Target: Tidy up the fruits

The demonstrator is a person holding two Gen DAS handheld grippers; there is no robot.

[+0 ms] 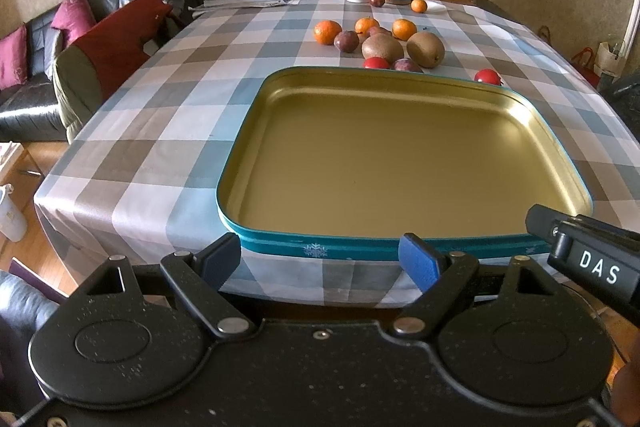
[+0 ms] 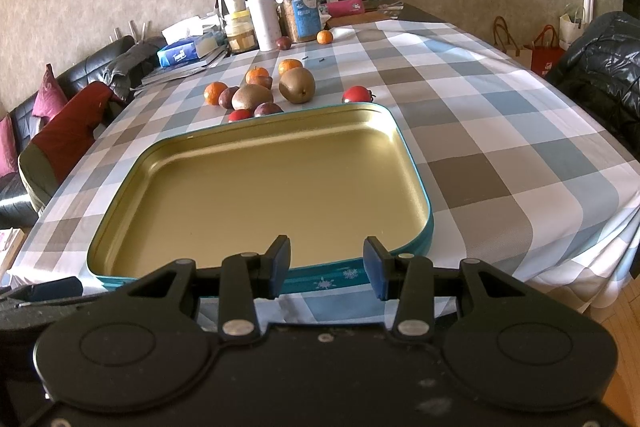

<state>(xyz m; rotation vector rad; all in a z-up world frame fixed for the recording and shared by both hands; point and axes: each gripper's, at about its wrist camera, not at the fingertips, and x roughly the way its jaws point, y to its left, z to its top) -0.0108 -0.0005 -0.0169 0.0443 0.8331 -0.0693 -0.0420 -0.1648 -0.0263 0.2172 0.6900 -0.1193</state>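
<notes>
Right now my left hand-held gripper (image 1: 320, 259) hangs released and empty at the near edge of the bench (image 1: 160, 107), its blue pads spread wide. My right hand-held gripper (image 2: 326, 267) is likewise spread, grasping nothing. Just ahead of both lies the shallow gold-lined teal tin tray (image 2: 416, 187), bare inside. Beyond its far rim, on the checked cloth, sit two brown kiwis (image 2: 297, 85), orange mandarins (image 2: 215, 93), dark purple passion fruits (image 2: 267, 109) and small red tomatoes (image 2: 357, 94).
</notes>
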